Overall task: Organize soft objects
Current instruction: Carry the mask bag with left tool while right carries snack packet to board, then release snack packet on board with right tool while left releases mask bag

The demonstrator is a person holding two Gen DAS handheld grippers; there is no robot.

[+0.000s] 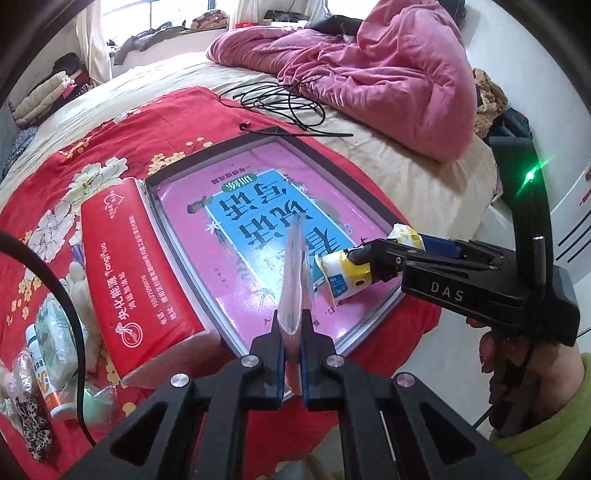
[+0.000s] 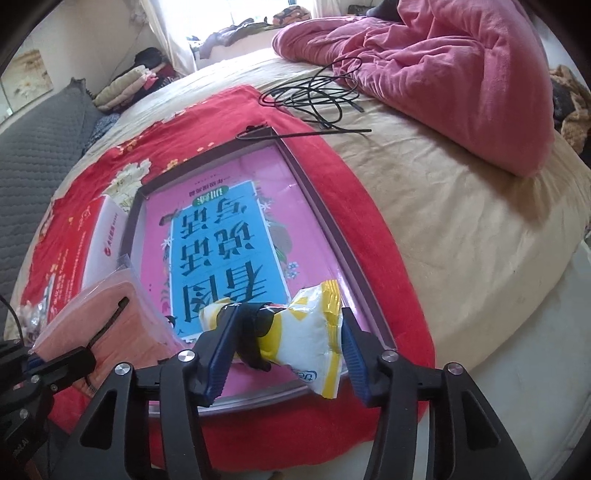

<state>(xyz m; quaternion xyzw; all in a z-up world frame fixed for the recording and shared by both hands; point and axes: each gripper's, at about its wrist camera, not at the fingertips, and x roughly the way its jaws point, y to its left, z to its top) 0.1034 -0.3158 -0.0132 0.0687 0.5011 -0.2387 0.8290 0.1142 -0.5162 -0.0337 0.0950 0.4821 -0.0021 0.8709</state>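
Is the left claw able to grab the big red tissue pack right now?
Probably not yet. The left claw is shut on a clear pouch, so it has no free grip, though the red tissue pack lies close by, uncovered.

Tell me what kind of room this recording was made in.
Most likely a bedroom. The work goes on atop a bed with a rumpled pink duvet heaped at its far side, and folded clothes are stacked near a curtained window.
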